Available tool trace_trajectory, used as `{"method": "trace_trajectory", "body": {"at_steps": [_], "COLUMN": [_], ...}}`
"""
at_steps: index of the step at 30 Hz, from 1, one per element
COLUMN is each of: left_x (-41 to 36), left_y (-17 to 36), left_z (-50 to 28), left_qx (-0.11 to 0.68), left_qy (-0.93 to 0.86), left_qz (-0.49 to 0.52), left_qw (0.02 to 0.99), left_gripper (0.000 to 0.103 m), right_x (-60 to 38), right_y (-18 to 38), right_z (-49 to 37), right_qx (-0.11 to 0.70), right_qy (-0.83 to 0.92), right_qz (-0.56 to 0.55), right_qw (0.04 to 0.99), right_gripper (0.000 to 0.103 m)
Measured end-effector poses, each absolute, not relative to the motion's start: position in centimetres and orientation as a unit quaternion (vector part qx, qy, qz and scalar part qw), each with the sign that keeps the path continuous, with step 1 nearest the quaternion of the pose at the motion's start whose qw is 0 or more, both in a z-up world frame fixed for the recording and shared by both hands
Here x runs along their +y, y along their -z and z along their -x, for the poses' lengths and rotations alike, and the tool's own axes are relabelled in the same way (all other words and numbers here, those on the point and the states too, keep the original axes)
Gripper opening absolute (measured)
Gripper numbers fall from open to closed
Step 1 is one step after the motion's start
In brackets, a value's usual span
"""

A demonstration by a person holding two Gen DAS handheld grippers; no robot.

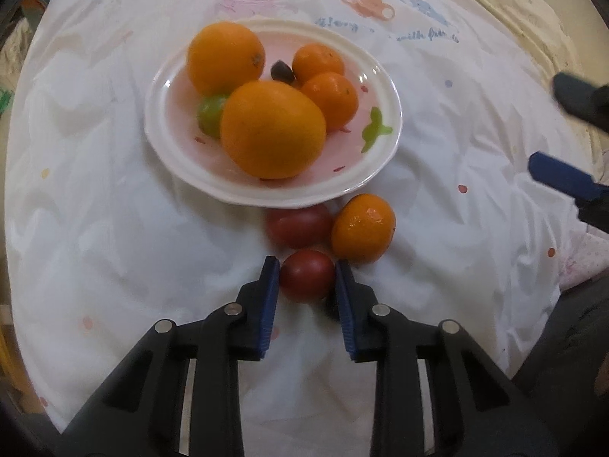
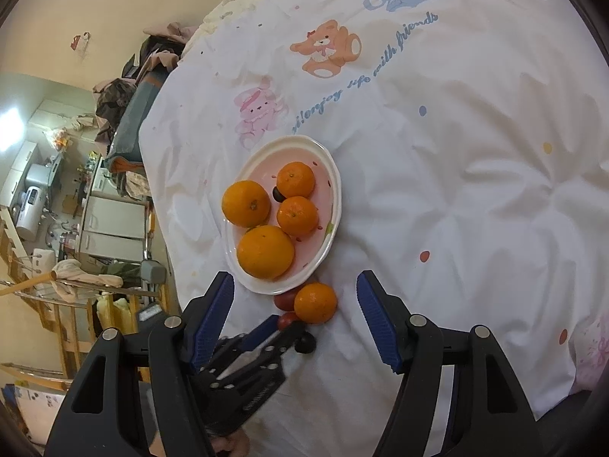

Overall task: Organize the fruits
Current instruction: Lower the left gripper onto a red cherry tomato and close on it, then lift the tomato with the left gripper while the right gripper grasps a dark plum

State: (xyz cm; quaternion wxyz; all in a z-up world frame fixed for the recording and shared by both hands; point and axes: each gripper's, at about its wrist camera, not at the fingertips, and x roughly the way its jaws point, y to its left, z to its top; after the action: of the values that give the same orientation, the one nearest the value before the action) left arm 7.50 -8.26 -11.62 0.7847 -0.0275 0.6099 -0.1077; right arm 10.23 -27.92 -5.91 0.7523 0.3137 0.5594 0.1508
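Left gripper [image 1: 307,276] clamping red fruit [image 1: 306,275], white cartoon-print bedspread [image 2: 475,190], cluttered room behind

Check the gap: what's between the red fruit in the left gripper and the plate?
A second red fruit, against the plate rim, beside a small orange. Left gripper is clamped on the near red fruit. Left wrist view shows it.

The green fruit [image 1: 210,120], perhaps a lime, sits mostly hidden behind the front orange [image 1: 272,128].
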Motion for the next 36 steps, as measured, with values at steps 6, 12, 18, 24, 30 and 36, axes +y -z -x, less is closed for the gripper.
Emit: {"method": "trace_trajectory", "body": {"at_steps": [6,12,18,24,30,36], "left_x": [-5.6,-2.3,-0.7,-0.6,0.0,0.3], "left_y": [8.4,4.8,3.1,2.9,2.9,2.8], "left_z": [-6.8,-6.8,-5.6,-5.6,-5.9,-6.1], "left_qx": [0.598,0.564,0.531,0.511,0.511,0.514], "left_qy": [0.102,0.07,0.055,0.048,0.046,0.046], "left_qz": [0.051,0.04,0.046,0.042,0.059,0.074], "left_qw": [0.793,0.821,0.844,0.857,0.856,0.853], "left_gripper": [0.025,0.025,0.025,0.025,0.025,0.025], "right_x": [-27.8,-26.7,-23.6,-19.3,-17.1,-16.7], "right_y": [6.3,7.0,9.9,12.6,13.7,14.0], "right_z": [-10.0,-9.9,-8.9,-8.4,-8.8,-8.7], "right_qx": [0.564,0.581,0.634,0.67,0.679,0.68], "right_qy": [-0.142,-0.141,-0.146,-0.164,-0.143,-0.143], "right_qz": [-0.307,-0.281,-0.233,-0.189,-0.14,-0.114], "right_qw": [0.753,0.751,0.723,0.699,0.706,0.71], "right_gripper": [0.07,0.07,0.064,0.044,0.04,0.022]}}
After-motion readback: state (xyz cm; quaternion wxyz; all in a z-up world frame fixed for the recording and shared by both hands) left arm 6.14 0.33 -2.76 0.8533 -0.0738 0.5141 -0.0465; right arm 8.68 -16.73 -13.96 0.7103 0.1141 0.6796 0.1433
